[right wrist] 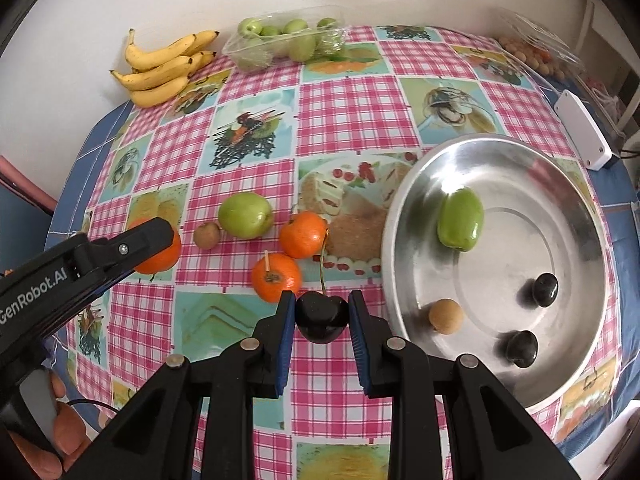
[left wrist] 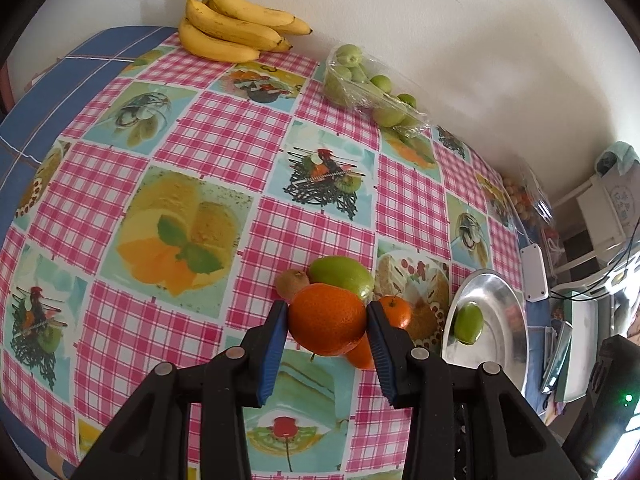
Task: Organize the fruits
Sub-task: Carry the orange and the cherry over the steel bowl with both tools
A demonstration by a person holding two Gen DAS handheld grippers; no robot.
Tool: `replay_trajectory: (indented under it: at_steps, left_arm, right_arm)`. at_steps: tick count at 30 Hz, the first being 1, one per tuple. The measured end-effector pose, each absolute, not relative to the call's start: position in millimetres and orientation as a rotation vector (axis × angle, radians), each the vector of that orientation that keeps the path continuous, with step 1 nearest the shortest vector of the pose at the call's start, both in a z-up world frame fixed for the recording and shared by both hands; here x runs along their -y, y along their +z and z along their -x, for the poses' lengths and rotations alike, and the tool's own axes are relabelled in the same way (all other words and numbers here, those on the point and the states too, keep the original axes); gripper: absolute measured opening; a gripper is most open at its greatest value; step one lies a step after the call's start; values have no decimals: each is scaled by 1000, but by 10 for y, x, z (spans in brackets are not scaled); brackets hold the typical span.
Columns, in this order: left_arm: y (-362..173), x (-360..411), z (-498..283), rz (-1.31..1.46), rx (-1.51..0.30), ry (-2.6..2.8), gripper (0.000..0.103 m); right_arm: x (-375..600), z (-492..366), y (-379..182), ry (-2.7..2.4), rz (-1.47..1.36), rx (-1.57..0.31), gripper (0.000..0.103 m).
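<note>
The left gripper [left wrist: 327, 320] is clamped on a mandarin [left wrist: 326, 318], its blue pads pressing the fruit from both sides above the checked tablecloth [left wrist: 224, 136]. The right gripper [right wrist: 322, 316] is clamped on a dark cherry [right wrist: 321, 317], whose stem rises away from the pads, just left of the steel bowl [right wrist: 592, 280]. Taking that bowl as the landmark: inside it lie a green jujube-like fruit [right wrist: 460, 219] toward the far left wall, a small tan longan [right wrist: 445, 316] near the near left wall, and two more dark cherries [right wrist: 543, 289] [right wrist: 521, 348] toward the near side. Just left of the bowl, on the cloth, sit two loose mandarins [right wrist: 303, 234] [right wrist: 276, 277], and farther left a green apple-like fruit [right wrist: 245, 215] with a small brown fruit [right wrist: 207, 235] touching or nearly touching it. Well beyond the bowl, along the wall, rest a bunch of bananas [right wrist: 166, 68] and a clear plastic tray of green fruits [right wrist: 286, 42]. Beyond the bowl to the right lie a white box [right wrist: 582, 128] and another clear pack of small tan fruits [right wrist: 532, 52].
</note>
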State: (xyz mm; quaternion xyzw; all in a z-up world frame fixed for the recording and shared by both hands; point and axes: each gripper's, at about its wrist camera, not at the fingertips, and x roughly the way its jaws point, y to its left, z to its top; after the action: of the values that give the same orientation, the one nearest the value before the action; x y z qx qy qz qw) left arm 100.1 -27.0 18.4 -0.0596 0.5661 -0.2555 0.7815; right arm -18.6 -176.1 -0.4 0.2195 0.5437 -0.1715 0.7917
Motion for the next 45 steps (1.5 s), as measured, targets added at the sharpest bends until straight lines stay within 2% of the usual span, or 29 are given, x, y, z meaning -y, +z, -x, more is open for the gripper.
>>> replay_trajectory:
  at_steps: [45]
  left_arm:
    - [60,1617,-17,-108,-1250,-796,42]
  right_arm:
    - [2977,1122,-91,-610,-690,-1149,28]
